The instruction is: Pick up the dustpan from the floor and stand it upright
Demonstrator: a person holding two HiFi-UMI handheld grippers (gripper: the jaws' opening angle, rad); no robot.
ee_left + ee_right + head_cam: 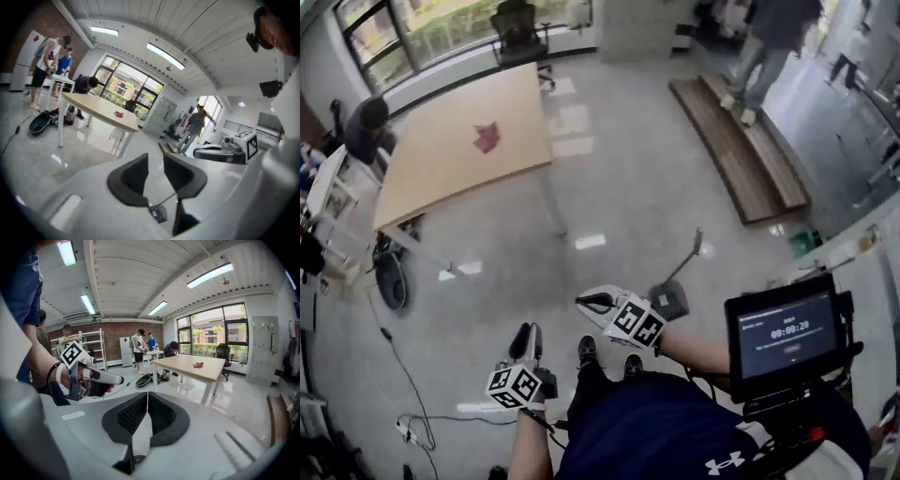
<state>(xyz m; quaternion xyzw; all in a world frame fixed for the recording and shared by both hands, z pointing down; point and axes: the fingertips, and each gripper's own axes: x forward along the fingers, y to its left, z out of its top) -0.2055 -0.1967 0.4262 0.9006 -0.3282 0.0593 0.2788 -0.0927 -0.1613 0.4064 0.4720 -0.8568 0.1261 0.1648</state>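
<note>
The pick-up looks not yet begun: the dustpan (668, 300) sits on the floor (609, 187) just beyond the right gripper (592, 302), touched by neither tool; its handle (689, 255) runs away from the person, and from the slant it shows in the left gripper view I judge it lying or leaning rather than stood up, though the steep downward look leaves that unsure; the right gripper is clenched on nothing, its black pads (161, 416) meeting at the tips with no thing between; the left gripper (525, 342) is released, jaws parted, and only the distant dustpan and bare floor show through the gap; both tools hang in the air in front of the person's body, well above the floor; the next move, as I read it, calls for the nearer right gripper to part its jaws, go down to the handle and close across it, then tip it up until the pan's base rests flat and the handle rises straight, with the left tool free to steady it; the dustpan is dark grey, probably plastic, a small boxy pan on a thin straight rod that will be narrow to pinch and apt to twist in the grip; the floor is pale, polished and glossy with window reflections, so the pan may slide; the grippers are smooth white moulded shells with ribbed black pads.
</note>
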